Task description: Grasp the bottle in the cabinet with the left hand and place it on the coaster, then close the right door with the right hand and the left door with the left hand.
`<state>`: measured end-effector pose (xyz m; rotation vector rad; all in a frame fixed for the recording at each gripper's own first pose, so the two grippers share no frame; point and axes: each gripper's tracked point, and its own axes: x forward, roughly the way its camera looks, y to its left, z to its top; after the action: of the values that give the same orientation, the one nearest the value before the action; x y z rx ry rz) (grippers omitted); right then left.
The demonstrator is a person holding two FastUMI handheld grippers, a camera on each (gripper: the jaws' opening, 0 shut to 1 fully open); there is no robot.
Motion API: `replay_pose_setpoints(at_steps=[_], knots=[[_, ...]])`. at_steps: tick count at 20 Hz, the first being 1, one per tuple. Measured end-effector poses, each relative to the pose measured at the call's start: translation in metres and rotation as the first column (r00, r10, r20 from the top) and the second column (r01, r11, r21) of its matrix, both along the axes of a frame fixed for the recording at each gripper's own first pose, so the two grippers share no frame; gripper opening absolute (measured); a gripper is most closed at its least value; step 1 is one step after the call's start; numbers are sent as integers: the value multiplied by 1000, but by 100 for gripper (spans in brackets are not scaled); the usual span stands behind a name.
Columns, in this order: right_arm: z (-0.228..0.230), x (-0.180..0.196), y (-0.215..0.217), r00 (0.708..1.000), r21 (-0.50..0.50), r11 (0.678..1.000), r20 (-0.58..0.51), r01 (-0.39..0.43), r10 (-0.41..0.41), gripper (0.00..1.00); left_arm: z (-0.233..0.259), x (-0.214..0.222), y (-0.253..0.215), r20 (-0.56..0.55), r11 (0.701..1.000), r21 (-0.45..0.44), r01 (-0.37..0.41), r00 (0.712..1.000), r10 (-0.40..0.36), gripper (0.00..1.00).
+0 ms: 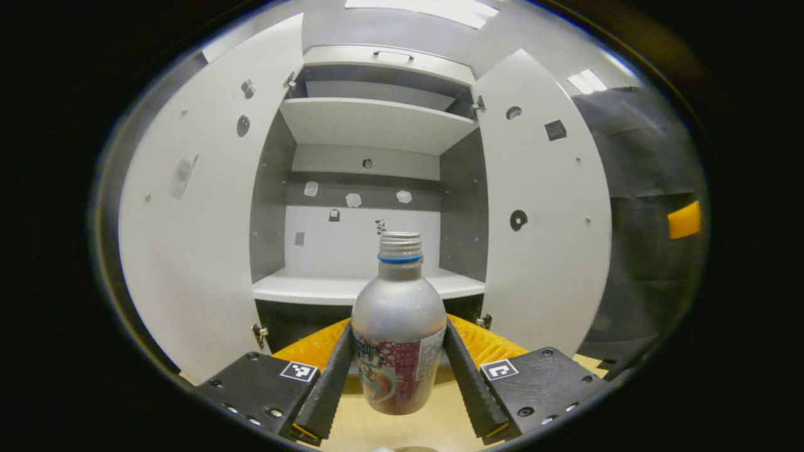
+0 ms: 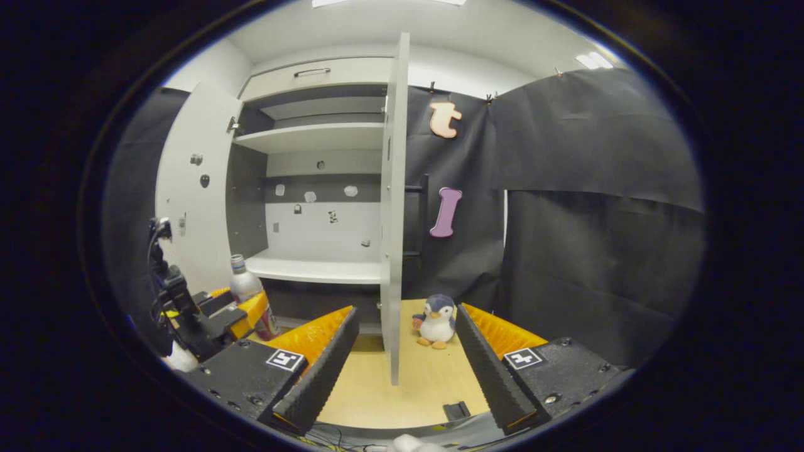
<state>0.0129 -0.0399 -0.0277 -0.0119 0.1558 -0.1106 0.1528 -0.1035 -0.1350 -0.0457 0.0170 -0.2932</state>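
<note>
Between the 2 spread-looking fingers of the left gripper (image 1: 398, 376), out in front of the open cabinet (image 1: 370, 289) and above the pale table (image 1: 402, 427), the bottle (image 1: 398, 339) is held upright at its labelled lower body, both pads seeming to touch its sides, though how firmly cannot be told. It is judged to be a light, rigid metal bottle with a smooth, slippery skin, so the straight labelled wall is the place to be gripped, not the rounded shoulder or the threaded neck. Farther right, the right gripper (image 2: 405, 370) is carried wide open and empty, facing the edge of the right door (image 2: 394, 207), with a toy penguin (image 2: 436, 321) just beyond.
</note>
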Motion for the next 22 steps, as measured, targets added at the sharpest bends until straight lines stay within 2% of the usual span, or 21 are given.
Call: replay_pose_setpoints(at_steps=[3,4,5,7,8,9,10,11,12,16,17,21,22], knots=[[-2,-5,-4,1000,-15,1000,-13,11,-12,100,-24,-24,-1,33,1000,16,17,999,-18,84],[-4,-7,-6,1000,-23,1000,-20,14,-14,100,-33,-31,-2,41,1000,18,24,999,-25,80],[-4,-8,-9,1000,-28,999,-25,18,-19,99,-42,-38,-5,48,999,19,35,998,-35,83],[-5,-10,-11,999,-31,999,-35,20,-21,100,-62,-48,-6,48,999,1,51,998,-51,83],[-6,-12,-12,999,-36,999,-42,22,-24,100,-72,-52,-9,55,997,-11,70,996,-69,80],[-7,-14,-13,999,-42,999,-47,21,-23,100,-80,-57,-11,67,997,-11,71,995,-70,83],[-8,-14,-13,998,-51,999,-56,19,-22,100,-89,-61,-13,70,997,-5,75,995,-74,80],[-9,-14,-12,998,-59,998,-64,17,-21,100,-105,-63,-13,55,997,4,77,996,-77,80],[-10,-15,-11,997,-63,998,-69,14,-18,99,-122,-66,-15,28,996,9,83,996,-83,84],[-13,-15,-7,996,-67,998,-89,2,-8,100,-178,-70,-19,-69,995,-10,99,993,-100,83],[-15,-16,-9,995,-71,997,-95,6,-13,99,-189,-70,-19,-84,995,-15,96,992,-97,80],[-16,-17,-10,994,-86,996,-105,12,-21,99,-206,-69,-18,-72,995,22,96,993,-95,84],[-16,-18,-9,994,-90,996,-109,10,-19,99,-208,-68,-18,-61,995,27,95,994,-94,80]])
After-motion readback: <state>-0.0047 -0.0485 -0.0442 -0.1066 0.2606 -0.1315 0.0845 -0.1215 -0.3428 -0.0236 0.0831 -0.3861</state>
